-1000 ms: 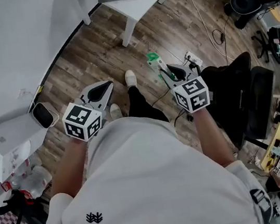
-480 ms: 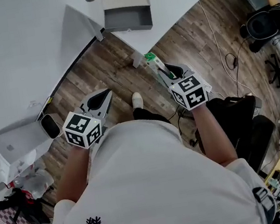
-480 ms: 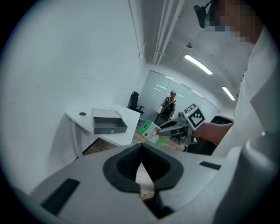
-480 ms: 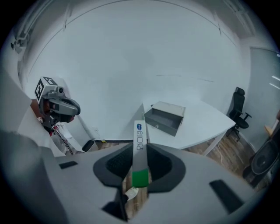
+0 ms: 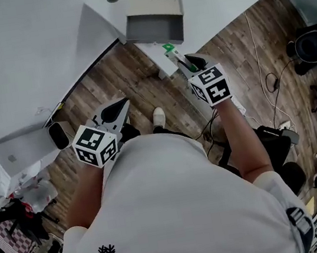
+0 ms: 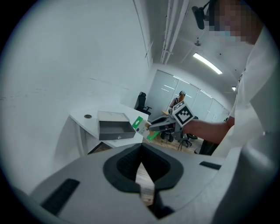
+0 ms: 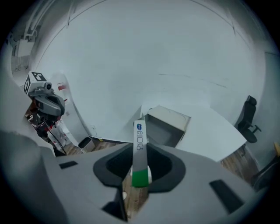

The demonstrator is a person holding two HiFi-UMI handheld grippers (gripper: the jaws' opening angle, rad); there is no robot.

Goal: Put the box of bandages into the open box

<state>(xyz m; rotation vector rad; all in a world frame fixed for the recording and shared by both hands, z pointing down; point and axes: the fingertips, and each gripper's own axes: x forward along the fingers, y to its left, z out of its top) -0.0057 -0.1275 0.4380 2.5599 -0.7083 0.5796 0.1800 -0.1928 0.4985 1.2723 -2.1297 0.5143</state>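
Note:
The open grey box (image 5: 153, 19) stands on the white table (image 5: 44, 45), near its edge. My right gripper (image 5: 179, 59) is shut on the box of bandages (image 5: 168, 48), a slim white carton with a green end, held in the air just in front of the open box. In the right gripper view the carton (image 7: 139, 146) stands edge-on between the jaws, with the open box (image 7: 168, 124) beyond it. My left gripper (image 5: 122, 103) hangs lower over the wooden floor, jaws together and holding nothing. The left gripper view shows the open box (image 6: 114, 129) and the held carton (image 6: 141, 126).
A white bin (image 5: 58, 134) and bags (image 5: 29, 194) sit on the floor at the left. A table leg (image 5: 163, 62) stands under the table edge. Office chairs (image 5: 312, 45) and cables (image 5: 265, 82) lie to the right. The person's shoe (image 5: 158, 116) is between the grippers.
Both grippers have travelled toward the table. The right gripper with the carton has come from over the floor to the table edge by the open box.

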